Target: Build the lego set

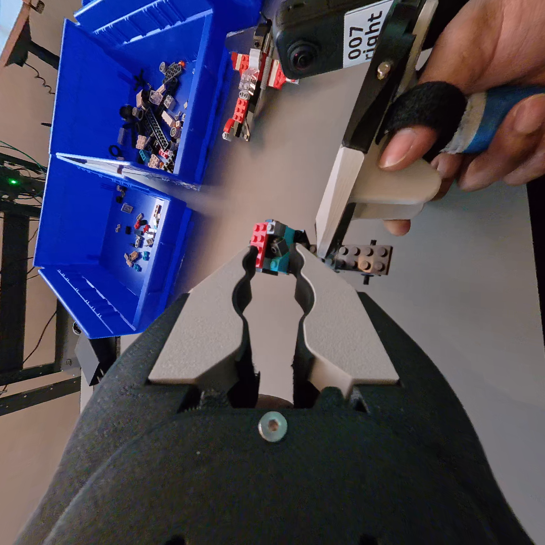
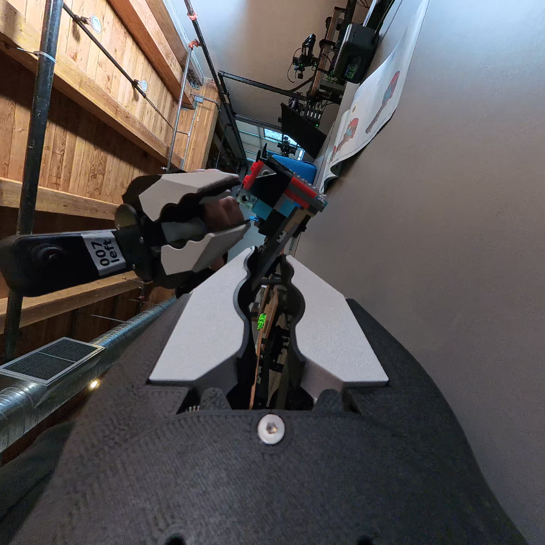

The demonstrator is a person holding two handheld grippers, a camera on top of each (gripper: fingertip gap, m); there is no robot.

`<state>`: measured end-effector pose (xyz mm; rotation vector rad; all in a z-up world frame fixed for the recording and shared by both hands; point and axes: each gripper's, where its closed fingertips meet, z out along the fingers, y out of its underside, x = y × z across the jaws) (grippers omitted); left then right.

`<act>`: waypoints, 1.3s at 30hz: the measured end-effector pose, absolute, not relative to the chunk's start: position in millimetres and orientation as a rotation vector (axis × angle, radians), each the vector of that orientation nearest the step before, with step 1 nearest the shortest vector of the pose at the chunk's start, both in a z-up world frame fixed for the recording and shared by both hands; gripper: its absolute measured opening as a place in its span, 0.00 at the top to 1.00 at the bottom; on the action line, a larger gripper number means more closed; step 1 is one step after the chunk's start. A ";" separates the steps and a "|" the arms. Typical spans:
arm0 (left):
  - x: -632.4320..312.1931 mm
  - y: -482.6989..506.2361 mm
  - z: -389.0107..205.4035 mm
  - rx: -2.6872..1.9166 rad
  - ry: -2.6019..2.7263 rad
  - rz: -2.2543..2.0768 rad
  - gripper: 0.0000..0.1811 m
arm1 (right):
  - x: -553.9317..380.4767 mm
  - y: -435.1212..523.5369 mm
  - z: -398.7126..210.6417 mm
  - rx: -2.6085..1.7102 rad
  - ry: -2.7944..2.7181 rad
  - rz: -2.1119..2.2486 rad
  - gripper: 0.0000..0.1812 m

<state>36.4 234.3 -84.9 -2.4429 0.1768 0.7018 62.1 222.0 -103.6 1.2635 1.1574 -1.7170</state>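
Bins [image 1: 97, 88] of loose bricks sit well off to my left on the table [image 1: 442, 383]; the model [image 1: 272, 250] hangs above it, between both tools. My left gripper [image 1: 272, 253] is clamped on its red, teal and black head, while my right gripper [image 2: 267, 259] pinches the dark studded base [image 1: 365, 259]. To seat the joint well, I judge I should hold the base dead steady and press squarely, never twisting. Red plates edge a black core; grey studs show.

The lego assembly [image 1: 272, 249] is showing red, teal and black; the bins [image 1: 88, 118] are showing blue; the surface [image 1: 413, 324] is showing grey.
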 end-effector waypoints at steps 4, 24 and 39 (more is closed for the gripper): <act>35.6 235.6 -86.3 -2.434 0.169 0.716 0.84 | 63.4 220.6 -104.1 1.260 1.159 -1.713 0.93; 33.1 229.4 -85.1 -2.400 0.052 0.568 0.91 | 63.7 220.6 -103.6 1.255 1.156 -1.713 0.93; 34.2 226.3 -82.2 -2.366 0.008 0.533 0.92 | 64.2 219.7 -103.6 1.252 1.155 -1.712 0.93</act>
